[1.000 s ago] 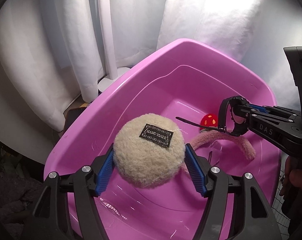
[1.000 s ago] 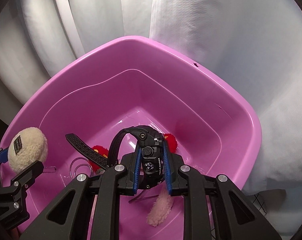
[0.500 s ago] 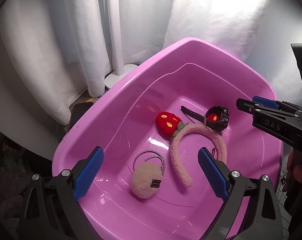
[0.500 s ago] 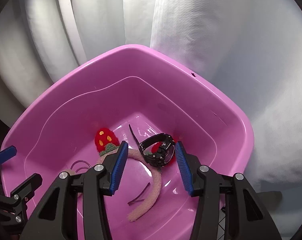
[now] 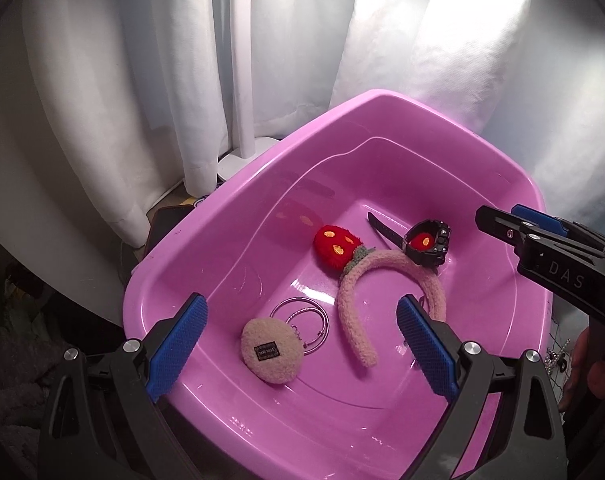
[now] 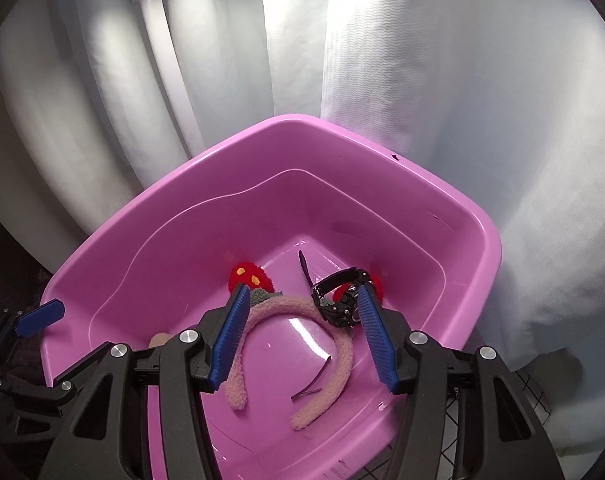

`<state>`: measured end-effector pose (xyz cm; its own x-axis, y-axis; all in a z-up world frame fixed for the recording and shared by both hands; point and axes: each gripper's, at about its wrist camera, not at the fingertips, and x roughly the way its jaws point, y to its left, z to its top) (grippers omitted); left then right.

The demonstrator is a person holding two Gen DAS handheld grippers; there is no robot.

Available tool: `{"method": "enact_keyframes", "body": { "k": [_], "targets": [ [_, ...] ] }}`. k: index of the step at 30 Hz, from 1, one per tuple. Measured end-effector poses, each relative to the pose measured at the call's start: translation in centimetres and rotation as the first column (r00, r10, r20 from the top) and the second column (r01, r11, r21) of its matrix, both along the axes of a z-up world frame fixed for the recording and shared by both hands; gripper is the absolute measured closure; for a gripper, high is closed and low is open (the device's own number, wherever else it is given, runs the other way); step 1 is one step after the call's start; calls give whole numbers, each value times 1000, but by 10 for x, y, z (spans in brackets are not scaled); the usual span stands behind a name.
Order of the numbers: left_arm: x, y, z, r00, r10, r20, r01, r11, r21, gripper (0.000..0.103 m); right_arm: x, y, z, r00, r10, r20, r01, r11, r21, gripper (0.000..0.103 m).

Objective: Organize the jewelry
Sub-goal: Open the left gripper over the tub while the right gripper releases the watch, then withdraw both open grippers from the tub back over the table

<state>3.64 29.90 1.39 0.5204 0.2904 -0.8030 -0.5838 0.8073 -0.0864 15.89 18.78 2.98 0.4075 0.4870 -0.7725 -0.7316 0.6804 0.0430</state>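
Holding pouch (image 5: 271, 350), headband (image 5: 386, 300), watch (image 5: 426, 242): pink tub (image 5: 206, 240) | both grippers' fingers (image 5: 178, 346) spread, empty

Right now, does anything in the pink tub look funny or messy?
Nothing looks broken or spilled. The black watch lies tipped across the fuzzy headband, over one red strawberry ear, inside the pink tub.

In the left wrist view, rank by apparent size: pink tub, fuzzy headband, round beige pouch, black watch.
Largest to smallest:
1. pink tub
2. fuzzy headband
3. round beige pouch
4. black watch
The watch lies farther from the camera, so its rank against the pouch is unsure.
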Motion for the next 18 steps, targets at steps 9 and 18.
{"method": "enact_keyframes", "body": {
  "k": [9,18],
  "targets": [
    [-30,-21,37,980,45,194,-54,998,42,7,-49,-70,38,990,-86,109,59,972,228,34],
    [-40,-88,57,961,-13,275,-11,996,86,6,-77,-203,23,971,-229,74,199,935,292,32]
  ]
}}
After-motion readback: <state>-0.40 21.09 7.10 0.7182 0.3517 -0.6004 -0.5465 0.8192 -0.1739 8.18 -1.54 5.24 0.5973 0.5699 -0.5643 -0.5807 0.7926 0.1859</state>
